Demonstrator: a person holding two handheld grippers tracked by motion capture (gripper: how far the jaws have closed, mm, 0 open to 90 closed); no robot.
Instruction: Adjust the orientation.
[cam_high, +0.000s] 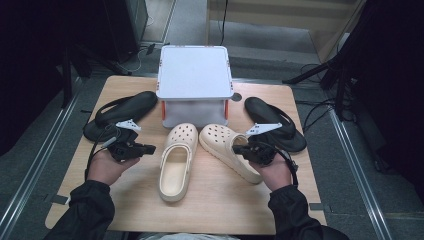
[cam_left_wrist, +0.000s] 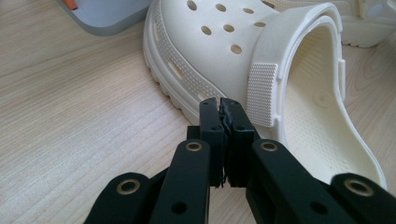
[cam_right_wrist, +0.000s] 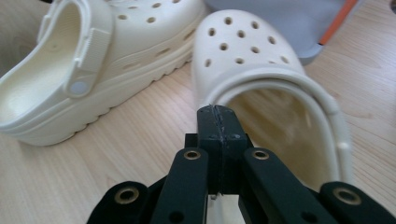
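Two cream clogs lie side by side mid-table, toes toward the far side. My left gripper (cam_high: 150, 148) is shut with nothing in it, and it points at the left clog (cam_high: 176, 160). In the left gripper view its closed tips (cam_left_wrist: 220, 100) sit just short of that clog's (cam_left_wrist: 289, 70) ridged sole edge, near the strap. My right gripper (cam_high: 235, 148) is also shut and empty, at the right clog (cam_high: 225, 145). In the right gripper view its tips (cam_right_wrist: 217, 108) stand in front of the clog's (cam_right_wrist: 247, 42) opening rim. Whether they touch it I cannot tell.
A white-lidded grey box (cam_high: 194, 70) with orange clips stands at the back centre, just behind the clogs' toes. One black flip-flop (cam_high: 120, 112) lies at the far left, another (cam_high: 275, 122) at the right. The wooden table (cam_high: 215, 210) has bare room near the front edge.
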